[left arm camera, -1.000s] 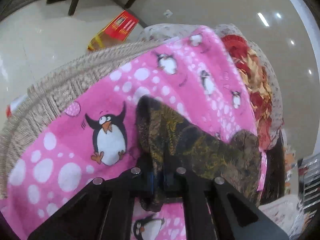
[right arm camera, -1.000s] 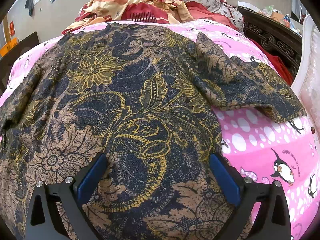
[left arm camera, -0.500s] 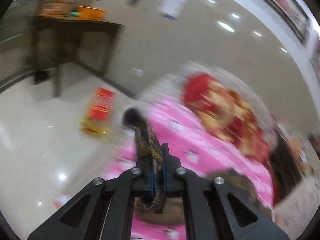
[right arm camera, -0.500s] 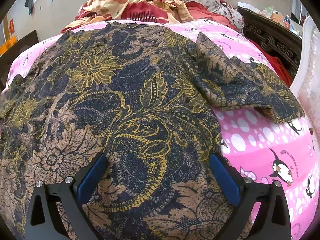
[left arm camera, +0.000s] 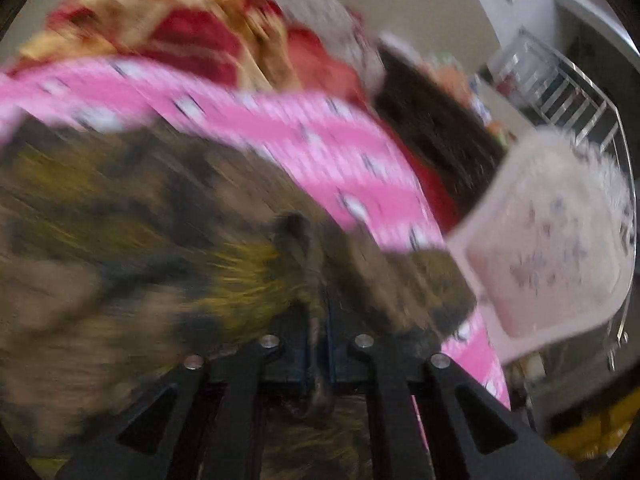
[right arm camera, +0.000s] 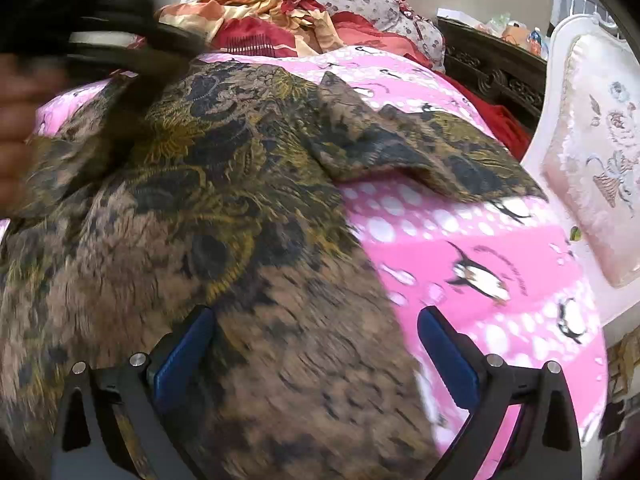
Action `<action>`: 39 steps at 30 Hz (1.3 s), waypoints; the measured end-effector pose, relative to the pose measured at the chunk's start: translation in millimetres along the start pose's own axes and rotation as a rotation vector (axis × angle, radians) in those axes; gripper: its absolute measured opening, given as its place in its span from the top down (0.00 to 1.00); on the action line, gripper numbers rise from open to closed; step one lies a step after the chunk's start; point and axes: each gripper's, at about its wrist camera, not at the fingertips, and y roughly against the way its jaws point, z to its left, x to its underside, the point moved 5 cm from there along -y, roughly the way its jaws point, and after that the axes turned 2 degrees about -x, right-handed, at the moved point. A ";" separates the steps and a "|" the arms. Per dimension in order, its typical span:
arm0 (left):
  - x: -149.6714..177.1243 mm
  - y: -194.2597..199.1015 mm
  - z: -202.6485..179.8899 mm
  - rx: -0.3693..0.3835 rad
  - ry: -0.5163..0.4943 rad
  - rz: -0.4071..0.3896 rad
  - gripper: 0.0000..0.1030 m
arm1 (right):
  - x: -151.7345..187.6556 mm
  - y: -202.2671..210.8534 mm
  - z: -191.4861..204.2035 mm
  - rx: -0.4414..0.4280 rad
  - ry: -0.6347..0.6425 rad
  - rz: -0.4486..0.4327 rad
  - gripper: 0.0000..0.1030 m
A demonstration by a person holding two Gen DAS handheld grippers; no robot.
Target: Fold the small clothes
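Swinging a pinched hem across the batik shirt [right arm camera: 248,184], the left claw [left arm camera: 319,344] is opening, finishing the fold; the right claw [right arm camera: 316,356] is gaping wide, empty.

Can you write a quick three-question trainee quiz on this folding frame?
1. True or false: the right gripper is clamped on the shirt.
2. What lies between the fingers of the left gripper? A) a bunched strip of the shirt B) the blanket C) nothing
3. What animal is printed on the pink blanket?

Key: 1. False, its jaws stand wide apart above the cloth. 2. A, though the jaws are opening. 3. Penguins.
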 end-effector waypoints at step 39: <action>151.0 200.7 156.4 -0.319 0.165 -0.269 0.41 | -123.9 -107.8 -24.5 -0.416 0.014 0.105 0.95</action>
